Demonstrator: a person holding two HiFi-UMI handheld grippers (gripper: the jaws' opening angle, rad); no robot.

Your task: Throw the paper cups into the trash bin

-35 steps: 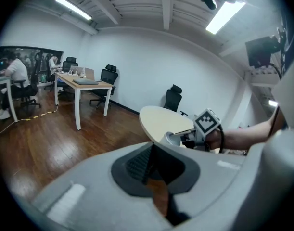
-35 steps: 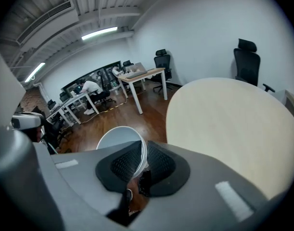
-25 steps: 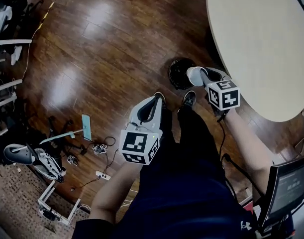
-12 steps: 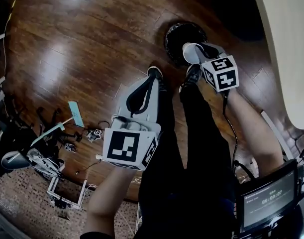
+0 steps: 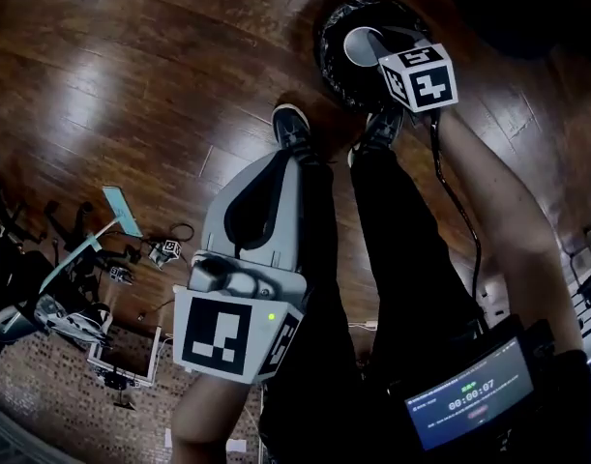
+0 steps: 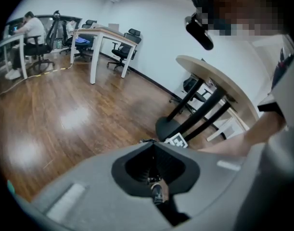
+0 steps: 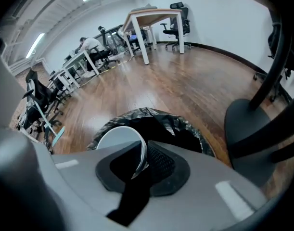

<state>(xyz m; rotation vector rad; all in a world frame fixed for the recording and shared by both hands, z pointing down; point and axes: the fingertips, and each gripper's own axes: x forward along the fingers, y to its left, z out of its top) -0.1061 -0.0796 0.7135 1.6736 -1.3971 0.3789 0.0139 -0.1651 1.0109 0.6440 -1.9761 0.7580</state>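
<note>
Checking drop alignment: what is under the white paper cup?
A round trash bin lined with black plastic, beneath the white paper cup. Its inside is too dark to see.

Trash bin [image 5: 326,58] on the floor [image 5: 131,56] just ahead of the person's shoes [image 5: 290,126], paper cup [image 5: 359,44] over its opening in the right hand-held gripper [image 5: 376,50], left hand-held gripper [image 5: 278,167] nearer, above the left leg.

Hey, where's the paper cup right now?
Head view, upper right: the paper cup is pinched in the right tool, over the trash bin.
</note>
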